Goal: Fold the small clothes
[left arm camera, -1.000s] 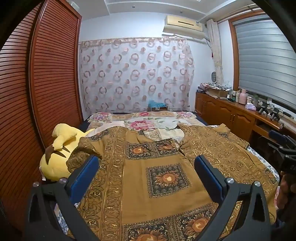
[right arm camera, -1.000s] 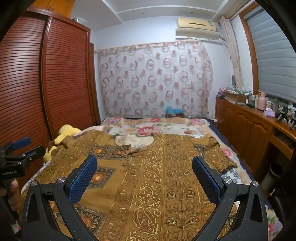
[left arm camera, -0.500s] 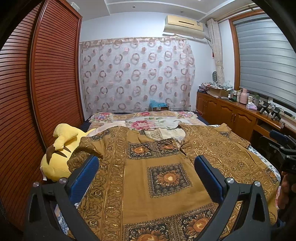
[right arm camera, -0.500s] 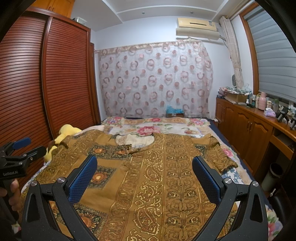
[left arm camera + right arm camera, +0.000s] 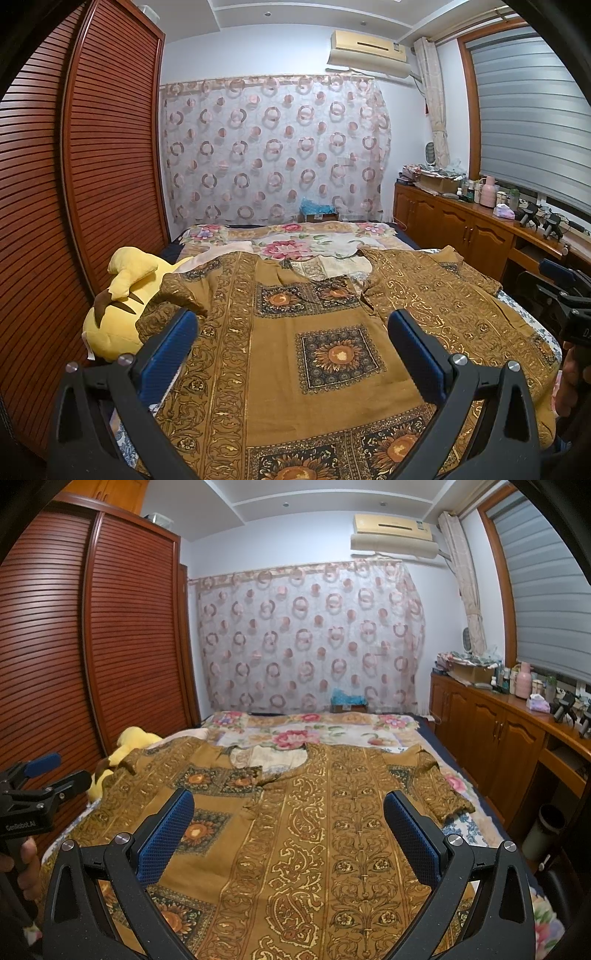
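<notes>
Bedroom with a bed [image 5: 332, 236] under a floral cover; wardrobe [image 5: 110, 646] to the left of both grippers, cabinets [image 5: 491, 746] to the right.

Shirt [image 5: 314, 332], brown with gold print, lies spread face up on the bed, directly ahead of and beneath both grippers, collar at the far end. Left sleeve [image 5: 166, 295] rests against a yellow plush [image 5: 118, 295]; right sleeve [image 5: 436, 786] lies flat beyond the right gripper.

Left gripper [image 5: 291, 336]: fingers spread wide, holding nothing, above the shirt's left half. Right gripper [image 5: 288, 819]: likewise spread and empty, above the right half.

Assessment: folding not yet begun. Recommended: each gripper takes its own side at matching points, pinches through one layer only, and carries the sides inward evenly. Risk: left sleeve may drag on the plush.
</notes>
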The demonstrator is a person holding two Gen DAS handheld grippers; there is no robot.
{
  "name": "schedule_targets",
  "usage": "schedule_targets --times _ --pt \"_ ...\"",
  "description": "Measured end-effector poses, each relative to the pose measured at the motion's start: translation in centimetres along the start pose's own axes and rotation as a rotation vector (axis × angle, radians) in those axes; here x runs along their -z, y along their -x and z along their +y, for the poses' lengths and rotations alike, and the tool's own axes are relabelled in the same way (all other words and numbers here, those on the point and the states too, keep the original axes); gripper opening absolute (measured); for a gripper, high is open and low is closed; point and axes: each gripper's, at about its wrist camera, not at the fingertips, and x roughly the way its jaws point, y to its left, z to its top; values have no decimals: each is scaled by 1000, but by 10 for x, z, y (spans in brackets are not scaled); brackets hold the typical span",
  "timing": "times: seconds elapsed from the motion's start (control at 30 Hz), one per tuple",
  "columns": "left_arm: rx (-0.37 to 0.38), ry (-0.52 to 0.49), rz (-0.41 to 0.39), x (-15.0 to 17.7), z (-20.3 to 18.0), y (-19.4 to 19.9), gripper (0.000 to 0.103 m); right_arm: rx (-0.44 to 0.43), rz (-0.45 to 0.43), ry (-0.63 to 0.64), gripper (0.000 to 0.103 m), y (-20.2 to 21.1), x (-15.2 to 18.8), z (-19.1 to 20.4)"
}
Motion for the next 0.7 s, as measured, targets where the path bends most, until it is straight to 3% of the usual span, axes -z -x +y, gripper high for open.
schedule_targets --times 0.7 --pt "-3 -5 -3 -1 2 0 103 0 1 0 103 1 0 -1"
